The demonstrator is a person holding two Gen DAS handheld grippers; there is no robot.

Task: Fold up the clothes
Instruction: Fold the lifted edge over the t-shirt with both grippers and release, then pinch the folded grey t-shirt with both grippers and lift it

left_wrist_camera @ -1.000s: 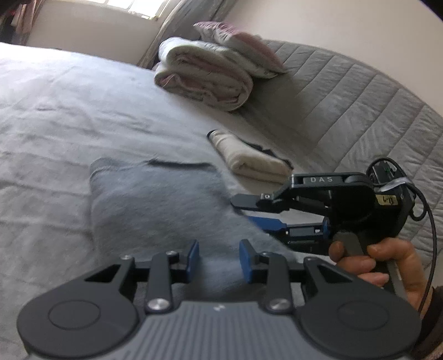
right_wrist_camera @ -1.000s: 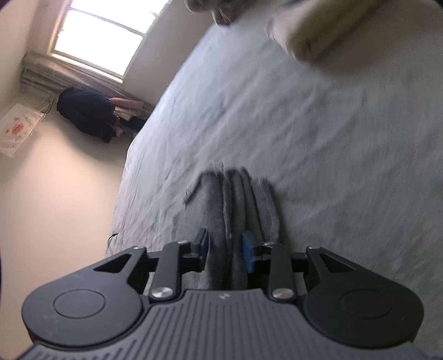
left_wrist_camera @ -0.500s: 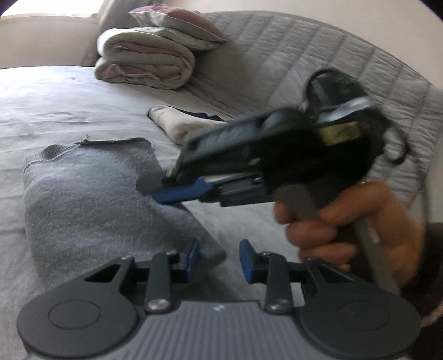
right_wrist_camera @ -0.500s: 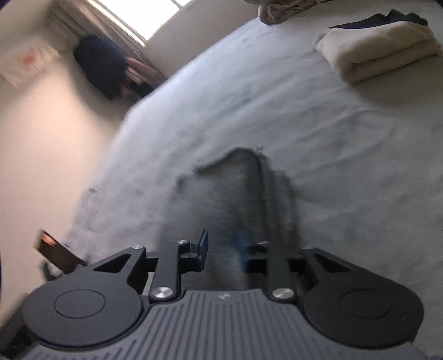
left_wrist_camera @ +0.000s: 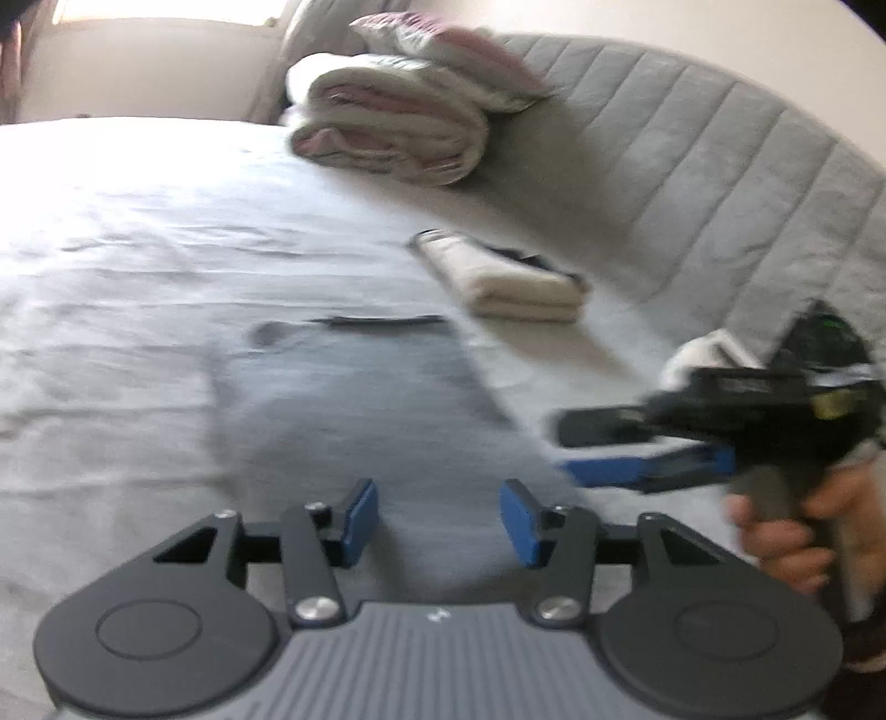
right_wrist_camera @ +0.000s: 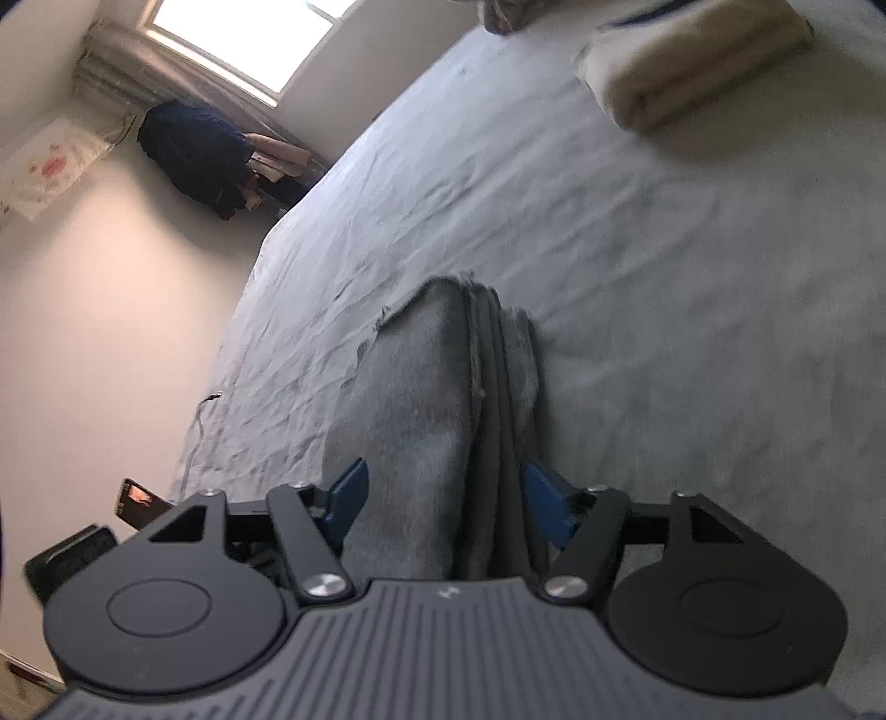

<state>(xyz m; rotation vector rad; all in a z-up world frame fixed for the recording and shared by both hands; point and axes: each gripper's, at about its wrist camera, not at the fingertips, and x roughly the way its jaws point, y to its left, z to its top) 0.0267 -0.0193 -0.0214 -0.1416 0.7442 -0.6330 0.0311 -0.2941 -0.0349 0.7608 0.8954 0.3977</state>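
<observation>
Motion blur smears grey garment [left_wrist_camera: 354, 399]; near edge hidden behind left gripper [left_wrist_camera: 438, 523].

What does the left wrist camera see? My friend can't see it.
A folded grey garment lies on a bed, with the left gripper open over its near edge. The right gripper reaches in from the right.

Rolled duvet [left_wrist_camera: 387, 133]; perhaps pillow [left_wrist_camera: 443, 50]; headboard [left_wrist_camera: 692, 177]

No lettering can be read. The marking on top of the right gripper [left_wrist_camera: 603, 454] and the yellow sticker [left_wrist_camera: 830, 407] at its rear are both blurred beyond reading.
</observation>
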